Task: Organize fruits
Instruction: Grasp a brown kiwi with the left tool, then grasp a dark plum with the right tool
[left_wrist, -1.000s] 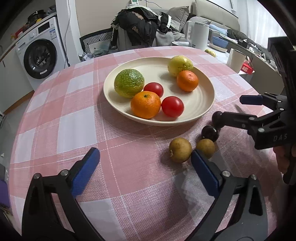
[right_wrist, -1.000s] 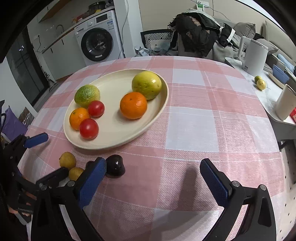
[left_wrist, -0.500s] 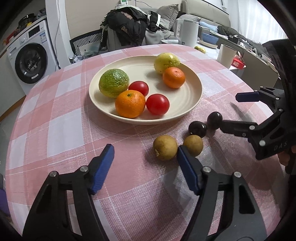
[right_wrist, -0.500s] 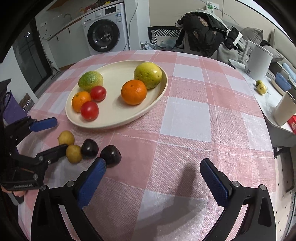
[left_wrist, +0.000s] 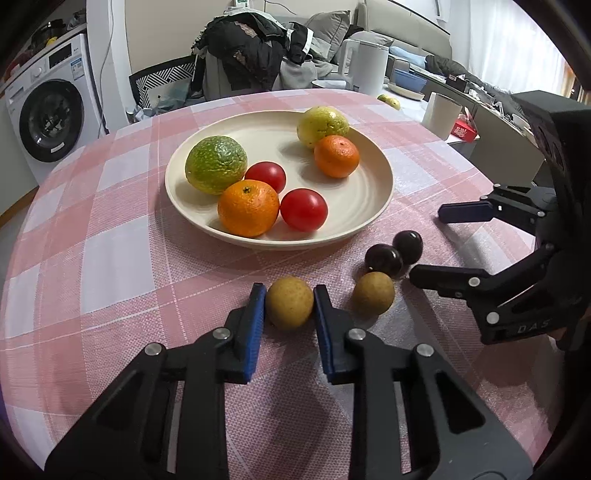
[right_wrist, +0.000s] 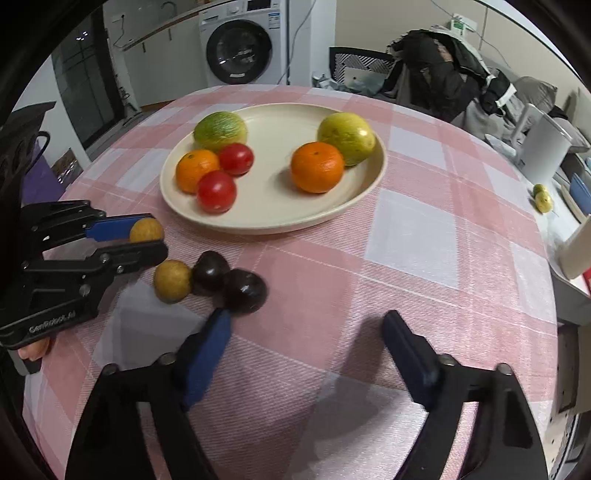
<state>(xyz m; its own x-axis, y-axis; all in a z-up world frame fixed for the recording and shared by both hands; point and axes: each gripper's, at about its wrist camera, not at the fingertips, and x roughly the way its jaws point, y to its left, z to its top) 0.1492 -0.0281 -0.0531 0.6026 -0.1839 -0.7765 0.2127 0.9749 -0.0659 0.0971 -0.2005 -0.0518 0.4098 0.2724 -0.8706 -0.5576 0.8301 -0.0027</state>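
L gripper (left_wrist: 289, 302) clamps tan fruit (left_wrist: 289, 302), plate rim (left_wrist: 295, 245) near

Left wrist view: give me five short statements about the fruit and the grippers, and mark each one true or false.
1. The left gripper is shut on a tan round fruit. True.
2. The plate holds six fruits. True: a green citrus, a yellow-green fruit, two oranges and two tomatoes.
3. Both dark plums lie on the plate. False: the dark plums lie on the tablecloth, beside the plate.
4. The right gripper grips a dark plum. False: its fingers are closing, with nothing between them yet.
5. The second tan fruit lies inside the left gripper. False: it lies free, beside it.
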